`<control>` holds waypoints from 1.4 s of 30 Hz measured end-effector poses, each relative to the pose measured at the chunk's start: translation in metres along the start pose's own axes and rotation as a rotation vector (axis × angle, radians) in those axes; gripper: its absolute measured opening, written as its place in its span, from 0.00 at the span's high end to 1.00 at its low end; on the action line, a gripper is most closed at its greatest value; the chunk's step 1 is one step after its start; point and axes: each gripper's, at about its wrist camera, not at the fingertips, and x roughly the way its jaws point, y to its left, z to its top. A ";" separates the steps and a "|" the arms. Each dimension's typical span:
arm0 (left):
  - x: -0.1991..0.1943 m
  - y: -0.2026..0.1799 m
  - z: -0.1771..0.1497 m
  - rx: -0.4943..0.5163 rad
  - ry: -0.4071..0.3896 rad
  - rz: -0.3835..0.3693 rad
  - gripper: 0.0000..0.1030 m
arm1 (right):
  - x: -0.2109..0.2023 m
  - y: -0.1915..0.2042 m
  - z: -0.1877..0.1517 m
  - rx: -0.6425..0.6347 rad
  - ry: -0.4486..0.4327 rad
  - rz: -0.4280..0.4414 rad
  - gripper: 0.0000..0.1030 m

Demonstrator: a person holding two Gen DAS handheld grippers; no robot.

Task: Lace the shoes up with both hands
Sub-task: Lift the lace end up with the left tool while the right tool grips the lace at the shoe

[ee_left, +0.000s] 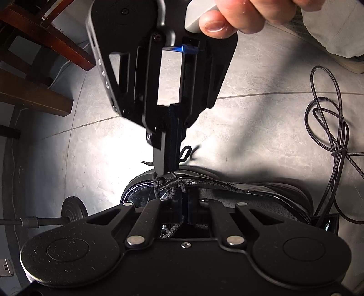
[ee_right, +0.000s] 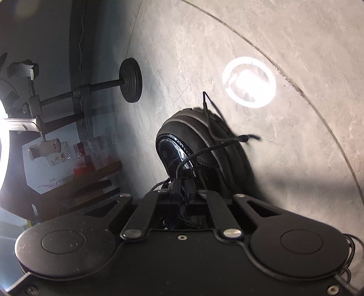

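a: shoe [ee_left: 227, 193] lies on its side on the floor [ee_left: 250, 125], glossy black. long axis runs left to right in the left wrist view; which end is the toe i cannot tell there.

b: and the lace [ee_left: 167, 190]?

a: bunched at the eyelets, right at both claws. in the right wrist view a free end [ee_right: 206, 100] trails over the sole onto the floor, away from the claw.

b: claws?

a: right gripper [ee_left: 167, 169] comes down from above, fingers pressed together, tips at the lace bundle; looks like it pinches a strand, though the grip point is dark. left gripper [ee_left: 184, 205] sits just beside, from the near side, a narrow gap between its fingers; whether it holds lace i cannot tell.

b: nearer hand?

a: both at the knot; the right is closer to the strands. the hand [ee_left: 238, 16] holds it up top.

b: writing?

a: pale marks on the right gripper's edge, unreadable. no brand seen on the shoe.
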 end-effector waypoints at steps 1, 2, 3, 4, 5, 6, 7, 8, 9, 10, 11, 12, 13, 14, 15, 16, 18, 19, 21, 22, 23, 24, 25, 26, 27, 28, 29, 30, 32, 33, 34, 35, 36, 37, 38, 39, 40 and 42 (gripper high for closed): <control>0.000 0.001 0.000 -0.003 0.000 -0.001 0.96 | -0.001 0.000 0.000 -0.004 -0.007 -0.001 0.98; 0.000 0.001 0.000 -0.003 0.001 -0.002 0.96 | -0.002 0.000 0.000 -0.008 -0.013 -0.003 0.98; 0.000 0.001 0.000 0.000 0.001 -0.002 0.96 | -0.003 0.000 0.000 -0.013 -0.019 -0.004 0.98; -0.001 0.002 -0.001 0.004 0.004 -0.004 0.95 | -0.003 0.002 0.001 -0.026 -0.025 -0.005 0.98; -0.002 0.003 -0.003 0.003 0.008 -0.007 0.95 | -0.004 0.003 0.001 -0.034 -0.029 -0.005 0.98; -0.001 0.004 -0.005 -0.003 0.008 -0.013 0.94 | -0.007 0.006 0.002 -0.053 -0.043 -0.002 0.98; -0.001 0.005 -0.007 -0.015 0.006 -0.017 0.93 | -0.010 0.009 0.003 -0.072 -0.058 0.000 0.98; -0.003 0.008 -0.010 -0.036 0.001 -0.020 0.89 | -0.013 0.012 0.004 -0.091 -0.073 0.003 0.98; -0.005 0.010 -0.012 -0.056 -0.004 -0.023 0.82 | -0.019 0.017 0.006 -0.116 -0.092 0.012 0.98; -0.008 0.015 -0.014 -0.089 -0.010 -0.028 0.78 | -0.024 0.022 0.007 -0.140 -0.111 0.020 0.98; -0.011 0.023 -0.014 -0.144 -0.017 -0.038 0.68 | -0.027 0.027 0.007 -0.167 -0.121 0.025 0.98; -0.014 0.030 -0.015 -0.191 -0.027 -0.049 0.54 | -0.030 0.032 0.006 -0.195 -0.132 0.031 0.98; -0.018 0.038 -0.016 -0.234 -0.046 -0.070 0.48 | -0.032 0.037 0.005 -0.228 -0.140 0.034 0.98; -0.022 0.048 -0.018 -0.282 -0.070 -0.093 0.39 | -0.034 0.040 0.004 -0.250 -0.151 0.035 0.98; -0.026 0.056 -0.019 -0.332 -0.097 -0.114 0.37 | -0.037 0.045 0.003 -0.280 -0.165 0.040 0.98; -0.030 0.065 -0.021 -0.394 -0.130 -0.141 0.36 | -0.039 0.049 0.003 -0.295 -0.172 0.048 0.98; -0.031 0.073 -0.021 -0.460 -0.161 -0.170 0.34 | -0.042 0.056 0.002 -0.334 -0.185 0.057 0.98; -0.028 0.076 -0.021 -0.503 -0.170 -0.186 0.34 | -0.043 0.060 0.001 -0.357 -0.192 0.057 0.98; -0.020 0.079 -0.021 -0.566 -0.155 -0.198 0.34 | -0.043 0.064 -0.001 -0.395 -0.202 0.041 0.98; -0.017 0.079 -0.021 -0.577 -0.152 -0.197 0.35 | -0.042 0.065 -0.002 -0.408 -0.201 0.011 0.97; -0.015 0.077 -0.021 -0.583 -0.151 -0.196 0.35 | -0.041 0.065 -0.002 -0.411 -0.201 -0.021 0.94; -0.014 0.076 -0.020 -0.582 -0.148 -0.203 0.36 | -0.039 0.063 -0.002 -0.408 -0.193 -0.045 0.89; -0.013 0.074 -0.019 -0.584 -0.148 -0.213 0.36 | -0.038 0.061 -0.003 -0.406 -0.186 -0.070 0.81; -0.012 0.073 -0.017 -0.592 -0.153 -0.228 0.39 | -0.036 0.059 -0.003 -0.404 -0.179 -0.094 0.80; -0.011 0.073 -0.016 -0.605 -0.157 -0.238 0.45 | -0.035 0.058 -0.003 -0.401 -0.172 -0.117 0.78; -0.009 0.073 -0.015 -0.617 -0.161 -0.248 0.48 | -0.035 0.058 -0.004 -0.405 -0.174 -0.121 0.76; -0.008 0.073 -0.014 -0.629 -0.164 -0.256 0.56 | -0.034 0.058 -0.004 -0.408 -0.177 -0.124 0.74; -0.007 0.073 -0.013 -0.645 -0.163 -0.261 0.71 | -0.034 0.059 -0.004 -0.412 -0.179 -0.127 0.74; 0.001 0.074 -0.013 -0.684 -0.143 -0.285 0.86 | -0.035 0.059 -0.004 -0.416 -0.190 -0.128 0.69; 0.004 0.073 -0.014 -0.698 -0.138 -0.287 0.92 | -0.035 0.060 -0.004 -0.417 -0.194 -0.131 0.68; 0.007 0.073 -0.016 -0.708 -0.134 -0.287 0.95 | -0.035 0.060 -0.004 -0.417 -0.198 -0.133 0.67; 0.008 0.072 -0.018 -0.717 -0.135 -0.286 0.96 | -0.035 0.059 -0.004 -0.417 -0.198 -0.134 0.67; 0.007 0.072 -0.020 -0.732 -0.139 -0.286 0.96 | -0.035 0.059 -0.004 -0.418 -0.198 -0.135 0.66; 0.007 0.073 -0.022 -0.754 -0.146 -0.289 0.97 | -0.035 0.058 -0.004 -0.418 -0.199 -0.136 0.66; 0.005 0.075 -0.024 -0.778 -0.153 -0.295 0.97 | -0.035 0.059 -0.004 -0.421 -0.198 -0.137 0.66; 0.004 0.078 -0.027 -0.804 -0.161 -0.306 0.97 | -0.035 0.059 -0.005 -0.427 -0.205 -0.145 0.65; 0.003 0.082 -0.030 -0.834 -0.173 -0.313 0.97 | -0.036 0.060 -0.005 -0.435 -0.213 -0.151 0.64; 0.001 0.089 -0.036 -0.892 -0.197 -0.329 0.97 | -0.037 0.062 -0.007 -0.459 -0.231 -0.161 0.57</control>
